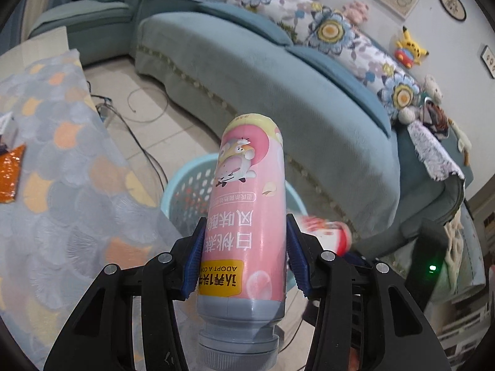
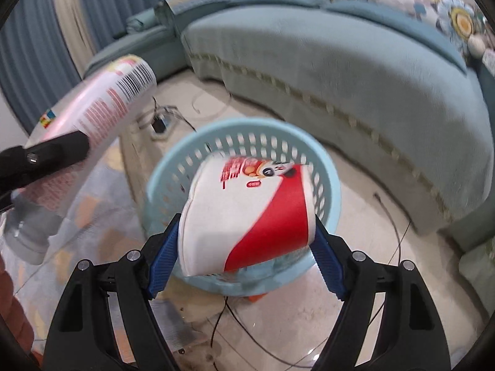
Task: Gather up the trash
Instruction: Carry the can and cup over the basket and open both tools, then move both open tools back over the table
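Note:
My left gripper [image 1: 244,256] is shut on a pink drink bottle [image 1: 247,204] with a grey cap end toward the camera; its far end points over the light blue perforated basket [image 1: 185,185] on the floor. In the right wrist view that same bottle [image 2: 92,111] shows at the left, held by a black finger. My right gripper [image 2: 247,247] is shut on a white and red paper cup [image 2: 247,213], held on its side just above the basket [image 2: 324,191]. The cup [image 1: 324,232] also appears blurred at the right of the left wrist view.
A curved teal sofa [image 1: 247,71] with floral cushions and plush toys runs behind the basket. A table with a patterned grey and orange cloth [image 1: 62,170] stands to the left. Cables [image 2: 235,318] and a power strip [image 2: 161,123] lie on the tiled floor.

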